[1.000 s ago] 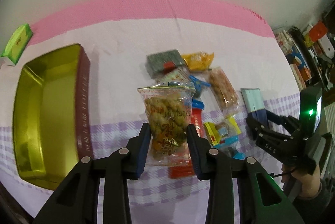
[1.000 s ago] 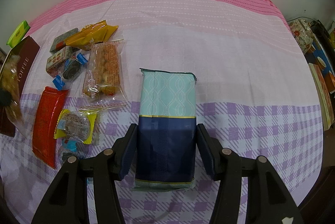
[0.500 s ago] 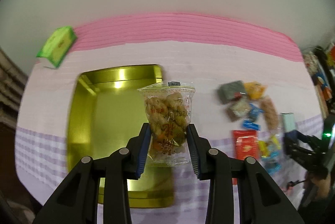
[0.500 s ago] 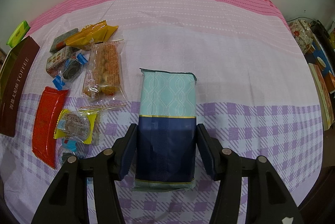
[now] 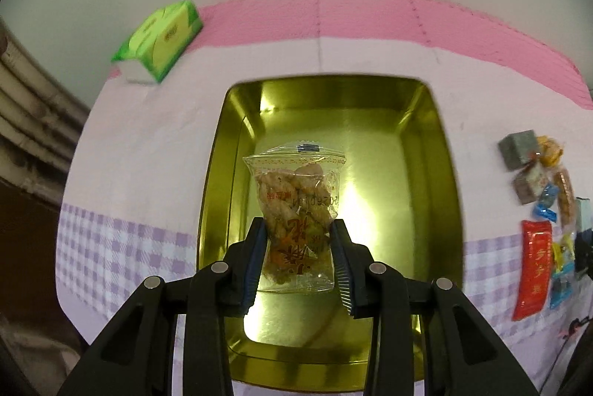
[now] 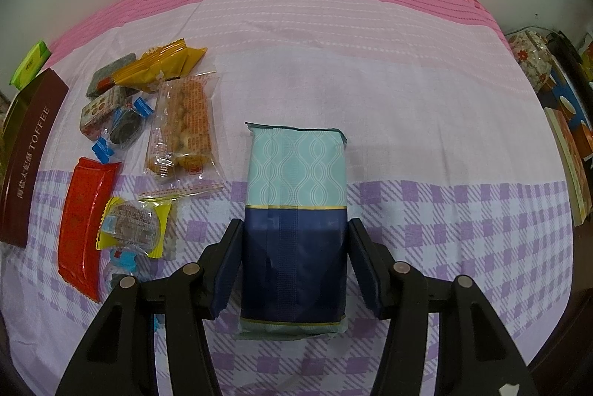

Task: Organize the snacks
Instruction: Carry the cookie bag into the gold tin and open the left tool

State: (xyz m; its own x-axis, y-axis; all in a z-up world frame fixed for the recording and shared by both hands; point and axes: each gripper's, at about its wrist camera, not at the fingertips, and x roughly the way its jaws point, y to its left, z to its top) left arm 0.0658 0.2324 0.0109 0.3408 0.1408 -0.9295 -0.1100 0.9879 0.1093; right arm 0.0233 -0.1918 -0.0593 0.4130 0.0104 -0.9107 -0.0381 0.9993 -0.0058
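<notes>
Holding in my left gripper (image 5: 299,253): one clear plastic pouch of brown twisted snacks with red print (image 5: 296,210), pinched at its lower half between the blue pads and hanging above the open gold metal tin (image 5: 441,181).

Tin: rectangular, shiny gold inside, resting on the pink, white and lilac-checked cloth (image 5: 148,173).

Green tissue pack (image 5: 159,38): far-left corner of the cloth, apart from the tin.

Right gripper (image 6: 294,264): fingers around one teal-and-navy foil packet (image 6: 296,210) lying flat on the cloth; I cannot tell whether the pads press it.

Loose snacks left of that packet: long red wrapper (image 6: 83,222), yellow-edged clear sweet (image 6: 131,227), clear pack of orange crackers (image 6: 183,129), yellow foil pack (image 6: 163,64).
</notes>
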